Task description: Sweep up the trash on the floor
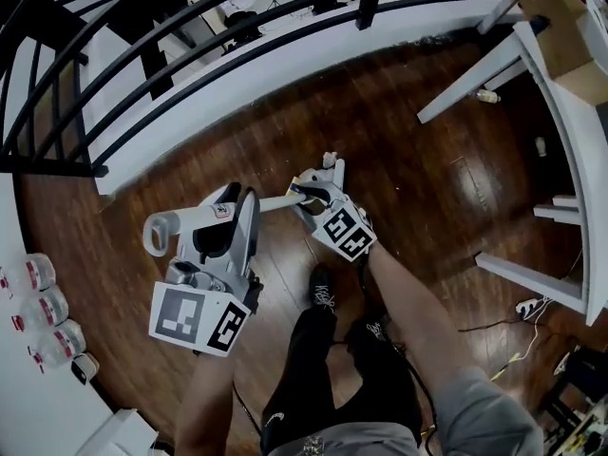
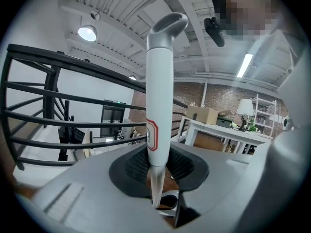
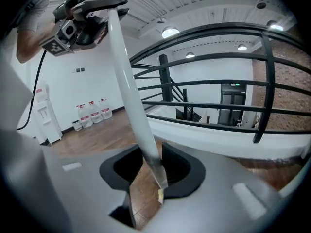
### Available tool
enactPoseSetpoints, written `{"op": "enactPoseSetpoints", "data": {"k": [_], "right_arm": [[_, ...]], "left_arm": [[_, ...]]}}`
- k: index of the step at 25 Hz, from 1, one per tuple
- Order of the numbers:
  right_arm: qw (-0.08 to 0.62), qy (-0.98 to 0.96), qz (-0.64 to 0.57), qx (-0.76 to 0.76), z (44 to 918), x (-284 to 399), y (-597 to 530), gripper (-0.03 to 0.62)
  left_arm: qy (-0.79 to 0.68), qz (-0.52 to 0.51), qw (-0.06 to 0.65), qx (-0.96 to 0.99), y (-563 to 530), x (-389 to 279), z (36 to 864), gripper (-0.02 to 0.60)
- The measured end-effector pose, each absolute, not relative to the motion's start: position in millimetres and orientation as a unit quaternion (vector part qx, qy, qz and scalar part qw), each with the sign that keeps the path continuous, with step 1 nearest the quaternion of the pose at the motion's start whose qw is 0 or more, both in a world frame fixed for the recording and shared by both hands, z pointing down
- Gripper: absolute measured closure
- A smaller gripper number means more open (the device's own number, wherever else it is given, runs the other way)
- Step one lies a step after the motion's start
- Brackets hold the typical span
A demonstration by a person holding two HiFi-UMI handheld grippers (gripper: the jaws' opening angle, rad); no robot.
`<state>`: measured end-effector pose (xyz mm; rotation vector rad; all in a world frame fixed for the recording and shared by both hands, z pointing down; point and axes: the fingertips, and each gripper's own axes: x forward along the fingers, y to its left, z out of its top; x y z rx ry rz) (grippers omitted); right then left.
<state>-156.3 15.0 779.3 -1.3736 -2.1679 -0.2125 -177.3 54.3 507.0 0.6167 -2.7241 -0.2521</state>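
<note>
A long white broom handle (image 1: 275,202) with a grey loop end (image 1: 157,234) runs across the head view at a slant. My left gripper (image 1: 245,202) is shut on its upper part. In the left gripper view the handle (image 2: 159,96) stands straight up between the dark pads. My right gripper (image 1: 318,190) is shut on the handle lower down. In the right gripper view the handle (image 3: 131,96) rises to the left gripper (image 3: 82,18) at the top left. The brush head is hidden. A small pale scrap (image 1: 330,160) lies on the wood floor just beyond the right gripper.
A white table (image 1: 570,150) with a cardboard box (image 1: 560,27) stands at the right, its legs on the floor. A black railing (image 1: 142,55) on a white ledge curves across the top. Water bottles (image 1: 43,307) stand at the left. Cables (image 1: 527,316) trail at the lower right.
</note>
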Motion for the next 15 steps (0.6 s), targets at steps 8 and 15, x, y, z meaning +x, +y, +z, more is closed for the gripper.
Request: {"op": "enactPoseSetpoints", "data": {"k": [8, 15], "right_arm": [[0.271, -0.793, -0.089, -0.538, 782.7, -169.0, 62.3, 0.482], [0.283, -0.797, -0.097, -0.524, 767.3, -172.2, 36.3, 0.485]], "left_arm": [[-0.965, -0.098, 0.170, 0.171, 107.6, -186.7, 513.4, 0.505], [-0.960, -0.092, 0.146, 0.218, 75.5, -195.4, 493.9, 0.505]]}}
